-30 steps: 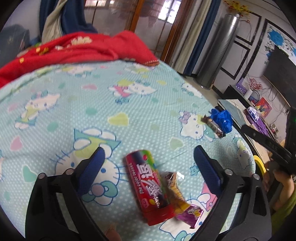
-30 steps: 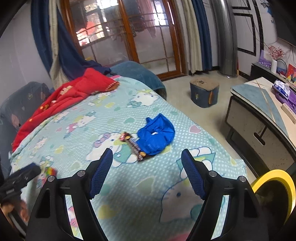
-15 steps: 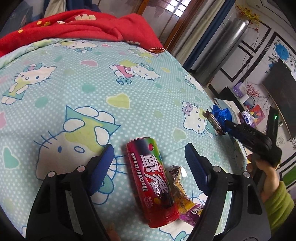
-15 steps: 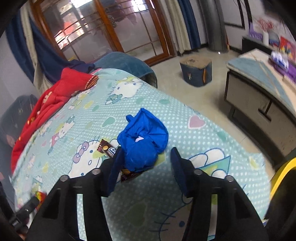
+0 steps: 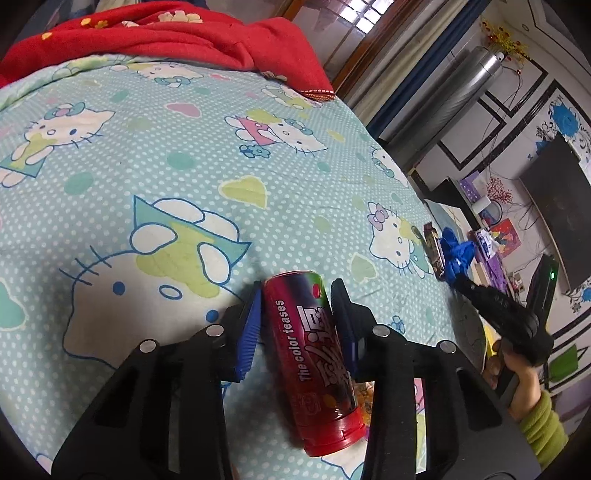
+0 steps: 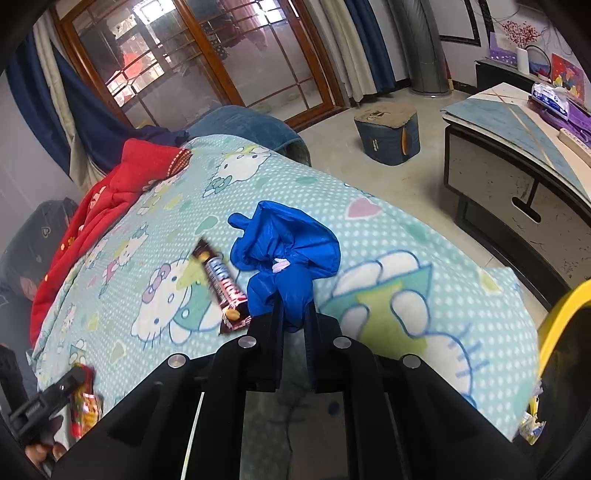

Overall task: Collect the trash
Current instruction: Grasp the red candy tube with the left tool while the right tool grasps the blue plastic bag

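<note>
A red candy tube [image 5: 317,354] printed with "The color teases" is seen lying on a light-blue cartoon-cat bedspread [image 5: 155,155], and it is clamped by the left gripper [image 5: 295,295], whose jaws have just been closing and are now pressed by their blue pads against both sides of the tube near its far end. The tube's red cap is pointed toward 5 o'clock in the left wrist view, and scraps of a yellow wrapper [image 5: 364,402] are glimpsed just beside it at 3 o'clock, mostly hidden by the gripper. A crumpled blue bag [image 6: 286,254] is pinched at its near end by the right gripper [image 6: 293,314], whose jaws have likewise just been closing and are now drawn narrow on the bunched material. A brown chocolate-bar wrapper [image 6: 221,284] is laid on the bedspread just beside the bag, at 9 o'clock from it in the right wrist view, and contact between the two cannot be told. A red blanket [image 5: 170,33] is heaped at the far edge of the bed, at 12 o'clock in the left wrist view. A yellow-rimmed bin [image 6: 561,317] is partly seen at 3 o'clock in the right wrist view, off the bed.
</note>
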A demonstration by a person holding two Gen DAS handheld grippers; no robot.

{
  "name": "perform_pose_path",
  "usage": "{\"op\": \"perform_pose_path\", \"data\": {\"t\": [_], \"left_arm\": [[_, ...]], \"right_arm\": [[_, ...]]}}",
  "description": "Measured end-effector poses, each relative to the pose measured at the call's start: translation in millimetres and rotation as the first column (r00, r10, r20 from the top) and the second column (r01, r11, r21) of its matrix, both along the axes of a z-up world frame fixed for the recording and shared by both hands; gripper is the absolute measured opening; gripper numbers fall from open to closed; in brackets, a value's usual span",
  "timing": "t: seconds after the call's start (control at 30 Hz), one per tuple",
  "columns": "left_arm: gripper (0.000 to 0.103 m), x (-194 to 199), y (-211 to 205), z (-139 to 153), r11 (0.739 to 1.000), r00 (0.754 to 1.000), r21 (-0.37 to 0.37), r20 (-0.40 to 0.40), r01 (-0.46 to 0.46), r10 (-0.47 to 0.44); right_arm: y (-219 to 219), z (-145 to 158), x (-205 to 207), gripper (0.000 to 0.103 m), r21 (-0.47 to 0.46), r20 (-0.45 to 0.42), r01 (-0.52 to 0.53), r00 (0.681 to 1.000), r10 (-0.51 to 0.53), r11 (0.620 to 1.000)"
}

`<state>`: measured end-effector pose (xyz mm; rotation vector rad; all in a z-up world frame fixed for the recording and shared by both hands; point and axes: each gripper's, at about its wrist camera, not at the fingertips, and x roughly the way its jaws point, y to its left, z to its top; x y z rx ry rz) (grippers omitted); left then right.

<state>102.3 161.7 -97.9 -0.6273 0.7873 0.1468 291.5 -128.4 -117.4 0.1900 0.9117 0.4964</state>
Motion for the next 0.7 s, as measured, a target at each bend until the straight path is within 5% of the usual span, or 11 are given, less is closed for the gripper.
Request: {"op": "perform_pose_path", "data": {"t": [0.27,0.7], "left_arm": [[0.028,-6.5,-1.6,11.9,1.0,0.999,0.015,0.043,0.004,-0.005],[0.027,-24.4,-32.9,81.8,0.993,0.965,0.105,0.252,0.049,-0.074]], "right_arm": [[-13.4,7.6,-26.9,0.008,-0.007,0.039,-0.013,0.999,0.013,1.0],[-30.3,38.5,-71.7,0.007,0.046,0.109,-0.066,0.992,0.061,0.997]]}}
